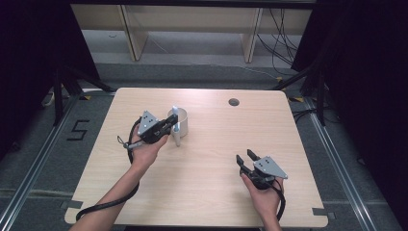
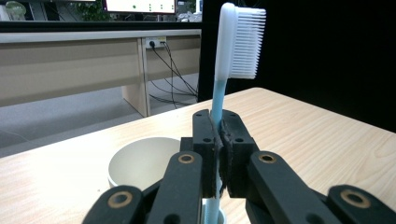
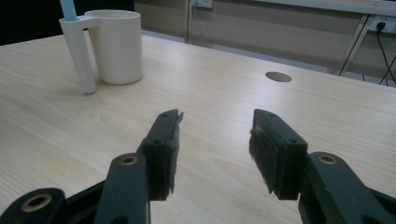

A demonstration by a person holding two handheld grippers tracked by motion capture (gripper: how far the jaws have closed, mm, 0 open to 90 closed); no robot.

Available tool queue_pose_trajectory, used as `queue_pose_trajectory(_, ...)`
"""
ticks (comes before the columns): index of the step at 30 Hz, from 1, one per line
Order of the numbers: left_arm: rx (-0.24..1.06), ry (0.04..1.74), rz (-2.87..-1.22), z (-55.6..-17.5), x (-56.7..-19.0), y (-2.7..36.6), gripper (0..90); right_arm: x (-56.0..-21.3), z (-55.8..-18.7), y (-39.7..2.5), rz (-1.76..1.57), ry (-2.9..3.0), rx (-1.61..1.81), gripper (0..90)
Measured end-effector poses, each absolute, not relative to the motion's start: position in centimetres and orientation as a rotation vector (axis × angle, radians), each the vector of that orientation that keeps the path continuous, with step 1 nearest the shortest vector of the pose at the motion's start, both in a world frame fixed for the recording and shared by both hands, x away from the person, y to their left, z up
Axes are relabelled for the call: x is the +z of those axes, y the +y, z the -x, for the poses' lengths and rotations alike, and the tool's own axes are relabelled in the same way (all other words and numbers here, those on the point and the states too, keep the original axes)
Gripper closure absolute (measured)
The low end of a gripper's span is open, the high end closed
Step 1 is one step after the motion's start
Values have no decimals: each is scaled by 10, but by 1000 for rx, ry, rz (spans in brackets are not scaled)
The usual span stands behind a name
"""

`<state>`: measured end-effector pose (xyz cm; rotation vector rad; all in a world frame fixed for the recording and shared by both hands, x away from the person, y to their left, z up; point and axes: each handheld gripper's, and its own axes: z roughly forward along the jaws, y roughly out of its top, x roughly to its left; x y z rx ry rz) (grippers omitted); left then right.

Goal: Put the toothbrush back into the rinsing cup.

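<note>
The left tool (image 1: 169, 123) is clamped on the blue handle of a toothbrush (image 2: 236, 42). In the left gripper view the two black jaws press together on the handle, and the brush stands upright between them, with its white head and bristles above the jaws. The bristles face to the right in this view. The lower end of the handle goes down into the side tube of a white cup (image 1: 180, 124). In the right gripper view the blue handle comes out from the top of this tube (image 3: 79, 51), which is joined to the cup's side and reaches down to the surface (image 1: 211, 159).

The cup stands upright on the surface, in the left half and toward the far side, just beside the left tool. Its inside looks empty in the left gripper view.

The right tool (image 1: 245, 158) is near the front right part of the surface, well apart from the cup. Its jaws are apart and hold nothing. A round hole (image 1: 234, 102) is in the surface near the far edge.
</note>
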<state>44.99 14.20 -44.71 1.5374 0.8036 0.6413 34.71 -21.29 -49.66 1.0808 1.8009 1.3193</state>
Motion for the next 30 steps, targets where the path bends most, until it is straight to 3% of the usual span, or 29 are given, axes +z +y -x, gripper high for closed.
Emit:
queue_pose_trajectory(17,588,831,-1584,-450,-462,147,805,-497,-347,-213,-1093,1805,1299,525)
queue_pose_trajectory(21,585,850,-1580,-446,-464,149,638,-497,-347,-212,-1091,1809,1302,523)
queue_pose_trajectory(22,584,857,-1580,-446,-464,150,638,-497,-348,-213,-1068,1812,1293,523)
queue_pose_trajectory(24,568,885,-1569,-442,-465,152,487,-498,-347,-212,-1088,1815,1291,522)
queue_pose_trajectory(30,561,874,-1589,-434,-463,156,367,-498,-347,-213,-1087,1809,1299,520)
